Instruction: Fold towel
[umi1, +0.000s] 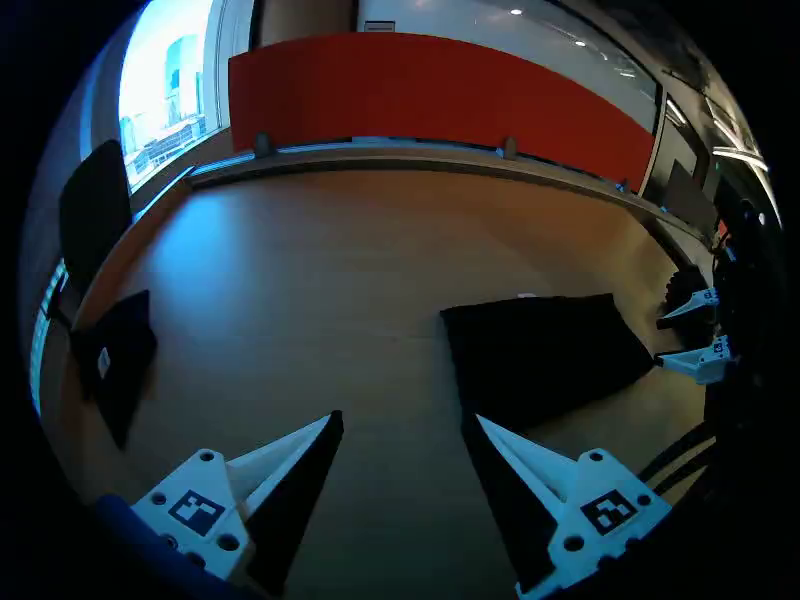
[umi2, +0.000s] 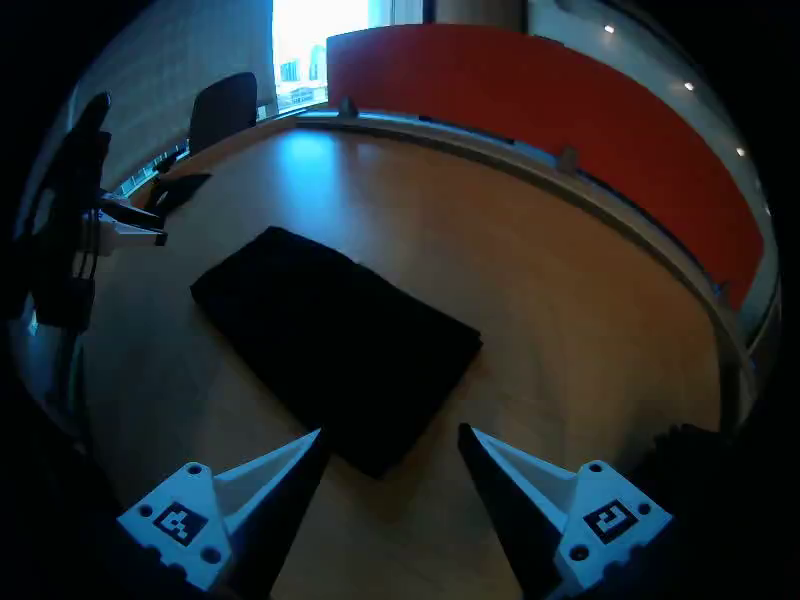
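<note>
One towel (umi2: 335, 345) on table (umi2: 560, 300)

- Left gripper (umi1: 402, 417): two white wedge-shaped fingers (umi1: 270, 465) with black inner faces, a square black-and-white marker on each base, dark screw holes around it
- Right gripper (umi2: 390, 430): matching white wedges, black inner faces, square markers

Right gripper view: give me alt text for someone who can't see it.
A black folded towel lies on a wooden table just ahead of the right gripper, whose fingers are open and empty. The left gripper shows at the far left edge, and a red partition runs behind the table.
</note>
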